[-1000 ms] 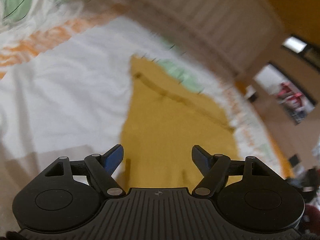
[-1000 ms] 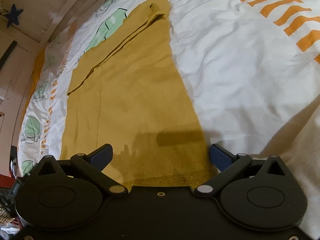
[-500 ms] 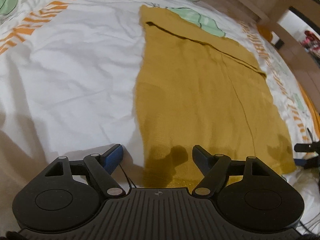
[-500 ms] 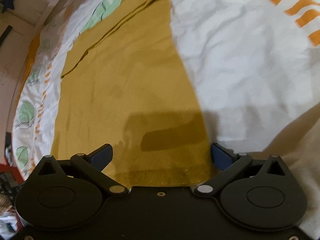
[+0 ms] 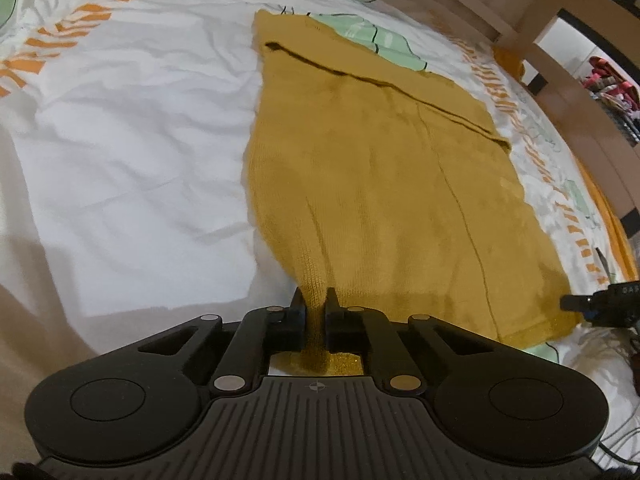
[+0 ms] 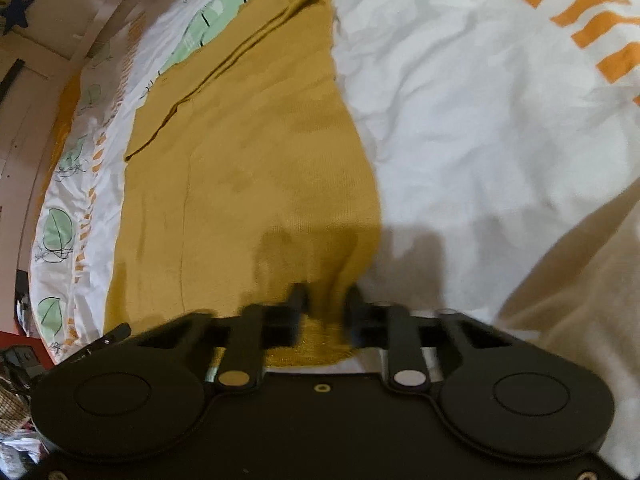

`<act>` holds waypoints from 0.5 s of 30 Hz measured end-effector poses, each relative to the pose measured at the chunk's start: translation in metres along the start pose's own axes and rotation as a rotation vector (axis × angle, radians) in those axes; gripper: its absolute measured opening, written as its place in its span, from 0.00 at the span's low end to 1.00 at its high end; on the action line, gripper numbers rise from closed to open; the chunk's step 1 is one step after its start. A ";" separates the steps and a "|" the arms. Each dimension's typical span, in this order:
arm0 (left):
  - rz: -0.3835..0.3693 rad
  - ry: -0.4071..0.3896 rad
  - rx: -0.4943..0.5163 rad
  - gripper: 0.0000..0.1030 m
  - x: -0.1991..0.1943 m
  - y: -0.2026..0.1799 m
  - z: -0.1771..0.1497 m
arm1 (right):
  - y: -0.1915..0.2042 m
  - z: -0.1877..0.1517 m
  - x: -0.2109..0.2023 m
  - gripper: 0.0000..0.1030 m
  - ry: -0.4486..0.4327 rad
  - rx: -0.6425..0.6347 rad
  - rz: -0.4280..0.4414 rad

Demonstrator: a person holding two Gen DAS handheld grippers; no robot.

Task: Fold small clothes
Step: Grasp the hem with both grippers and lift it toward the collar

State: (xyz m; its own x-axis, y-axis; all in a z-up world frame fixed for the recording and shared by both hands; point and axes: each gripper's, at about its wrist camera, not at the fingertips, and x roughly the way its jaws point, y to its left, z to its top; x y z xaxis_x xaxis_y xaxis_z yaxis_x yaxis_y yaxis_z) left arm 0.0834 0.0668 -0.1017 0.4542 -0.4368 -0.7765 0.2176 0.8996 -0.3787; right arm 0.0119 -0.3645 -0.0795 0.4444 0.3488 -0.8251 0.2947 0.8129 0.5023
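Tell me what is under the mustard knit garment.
The mustard knit garment lies on a white duvet printed with orange dashes and green leaves. Whatever sits directly beneath the cloth is covered.

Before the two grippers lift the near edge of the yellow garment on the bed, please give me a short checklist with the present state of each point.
1. Left gripper shut on the yellow garment, jaws just closed: ok.
2. Right gripper shut on the near hem, jaws just closed, picture blurred: ok.
3. Both grips on the same near edge, at opposite corners: ok.
4. Garment flat, far part already folded over: ok.
5. Bed cover not pinched with the cloth: cannot tell.
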 end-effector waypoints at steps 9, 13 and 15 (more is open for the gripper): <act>-0.035 -0.117 -0.055 0.06 -0.030 -0.008 0.015 | 0.018 0.006 -0.036 0.17 -0.158 -0.014 0.161; -0.069 -0.160 -0.102 0.06 -0.036 -0.009 0.028 | 0.022 0.016 -0.041 0.17 -0.207 0.008 0.238; -0.082 -0.180 -0.123 0.06 -0.038 -0.007 0.038 | 0.023 0.024 -0.043 0.14 -0.234 0.015 0.263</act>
State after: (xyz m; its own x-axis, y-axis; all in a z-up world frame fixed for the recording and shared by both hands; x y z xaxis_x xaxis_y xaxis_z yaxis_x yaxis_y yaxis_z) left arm 0.0973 0.0769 -0.0505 0.5887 -0.4909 -0.6422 0.1583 0.8491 -0.5040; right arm 0.0199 -0.3719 -0.0267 0.6881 0.4274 -0.5864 0.1563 0.7018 0.6950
